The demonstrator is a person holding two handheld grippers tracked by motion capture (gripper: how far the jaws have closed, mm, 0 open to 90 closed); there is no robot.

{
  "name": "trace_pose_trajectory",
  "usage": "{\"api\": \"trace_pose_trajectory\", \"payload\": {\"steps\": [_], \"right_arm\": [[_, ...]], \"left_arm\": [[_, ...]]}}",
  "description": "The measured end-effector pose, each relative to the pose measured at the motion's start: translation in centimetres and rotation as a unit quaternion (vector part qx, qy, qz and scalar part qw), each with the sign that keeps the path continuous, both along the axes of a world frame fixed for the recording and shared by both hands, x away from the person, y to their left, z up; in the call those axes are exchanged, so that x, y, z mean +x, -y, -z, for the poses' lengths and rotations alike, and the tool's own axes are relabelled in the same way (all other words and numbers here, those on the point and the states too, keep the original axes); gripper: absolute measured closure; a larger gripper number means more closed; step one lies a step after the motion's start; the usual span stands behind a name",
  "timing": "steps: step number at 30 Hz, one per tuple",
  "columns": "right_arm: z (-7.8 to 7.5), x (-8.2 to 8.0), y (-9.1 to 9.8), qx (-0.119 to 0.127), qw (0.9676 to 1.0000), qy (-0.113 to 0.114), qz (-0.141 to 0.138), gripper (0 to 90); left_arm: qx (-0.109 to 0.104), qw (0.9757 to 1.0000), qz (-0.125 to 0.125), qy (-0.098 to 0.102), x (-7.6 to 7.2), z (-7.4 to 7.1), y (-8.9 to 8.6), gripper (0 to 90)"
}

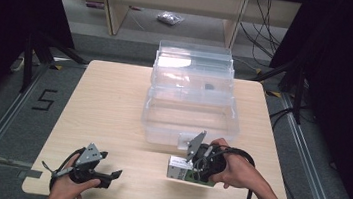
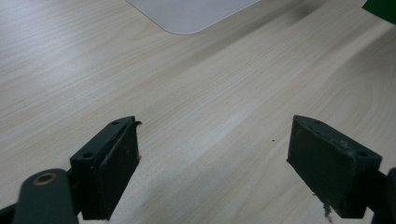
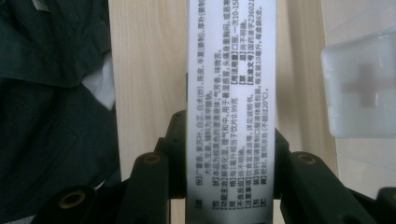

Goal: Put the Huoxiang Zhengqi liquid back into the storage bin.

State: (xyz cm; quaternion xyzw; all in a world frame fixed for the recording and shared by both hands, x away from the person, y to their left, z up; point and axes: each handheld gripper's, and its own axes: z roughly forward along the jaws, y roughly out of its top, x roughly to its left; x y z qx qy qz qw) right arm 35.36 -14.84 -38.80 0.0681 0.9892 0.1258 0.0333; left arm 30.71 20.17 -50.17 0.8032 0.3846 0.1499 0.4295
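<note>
A white and green medicine box [image 1: 180,169] with printed text [image 3: 229,112] lies near the table's front edge, just before the clear plastic bin [image 1: 190,116]. My right gripper [image 1: 197,168] is shut on this box, its two jaws pressing the box's sides in the right gripper view. My left gripper [image 1: 108,176] rests at the front left of the table, held by a hand. It stands open with bare wood between its fingers [image 2: 114,163].
The clear bin has its lid open and tiered trays behind; a small dark item [image 1: 209,87] lies inside. Its frosted latch [image 3: 362,88] with a cross mark is beside the box. A wooden table [image 1: 109,102] carries everything; dark clothing [image 3: 51,121] lies below its edge.
</note>
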Motion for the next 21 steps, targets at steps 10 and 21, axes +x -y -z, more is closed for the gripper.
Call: {"api": "trace_pose_trajectory", "payload": {"steps": [10, 21], "right_arm": [[-1.8, 1.1, 0.5, 0.014, 0.9998, 0.002, -0.014, 64.7], [-4.0, 1.9, 1.4, 0.022, 0.9996, 0.015, -0.004, 64.8]], "left_arm": [[0.005, 1.0000, 0.001, 0.000, 0.0, 0.0, -0.1, 15.8], [0.003, 1.0000, 0.001, 0.000, 0.0, 0.0, -0.1, 15.8]]}}
